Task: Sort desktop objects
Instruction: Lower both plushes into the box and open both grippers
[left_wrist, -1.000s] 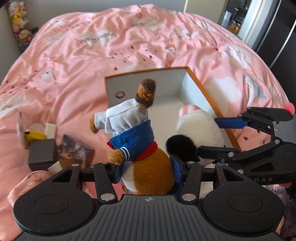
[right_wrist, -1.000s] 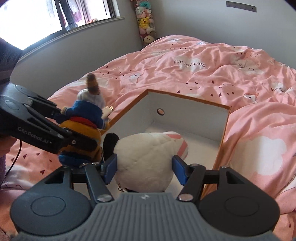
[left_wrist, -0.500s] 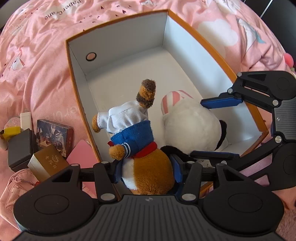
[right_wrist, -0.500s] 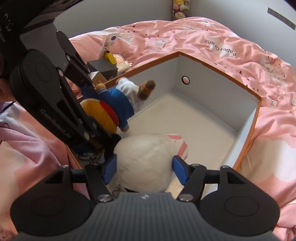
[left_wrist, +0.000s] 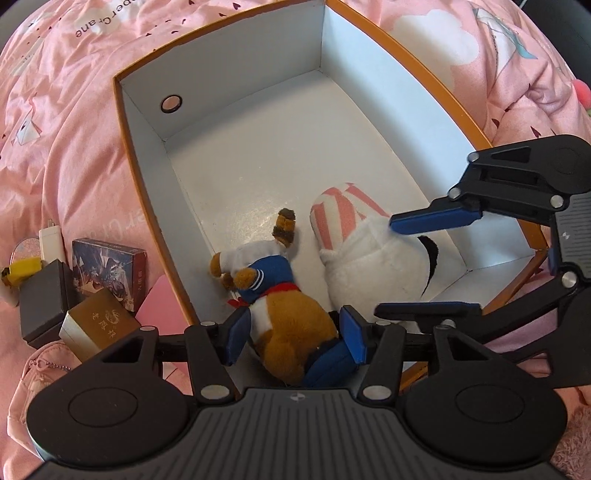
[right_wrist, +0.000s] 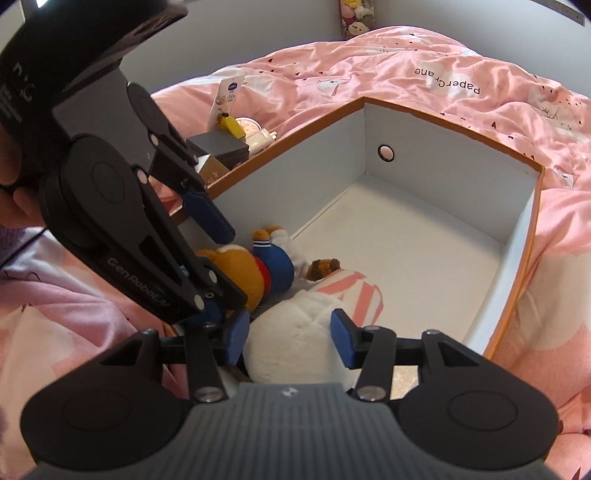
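Observation:
A brown plush in a blue and white sailor top (left_wrist: 273, 291) lies on the floor of the white box with an orange rim (left_wrist: 258, 147), near its left wall. My left gripper (left_wrist: 293, 332) stands open around its body. A white plush with a pink striped hat (left_wrist: 373, 254) lies beside it in the box. My right gripper (right_wrist: 288, 338) stands open around the white plush (right_wrist: 295, 343). The right gripper also shows in the left wrist view (left_wrist: 428, 266), and the left gripper in the right wrist view (right_wrist: 218, 266).
Left of the box on the pink bedspread (left_wrist: 74, 129) lie a dark card box (left_wrist: 107, 269), a gold box (left_wrist: 98, 325), a grey box (left_wrist: 42, 299) and small toiletries (left_wrist: 26, 258). The box's far half (right_wrist: 406, 243) is bare floor.
Both grippers have lowered their plush toys onto the box floor, and the jaws of both have opened. The brown plush has tipped forward and now lies down.

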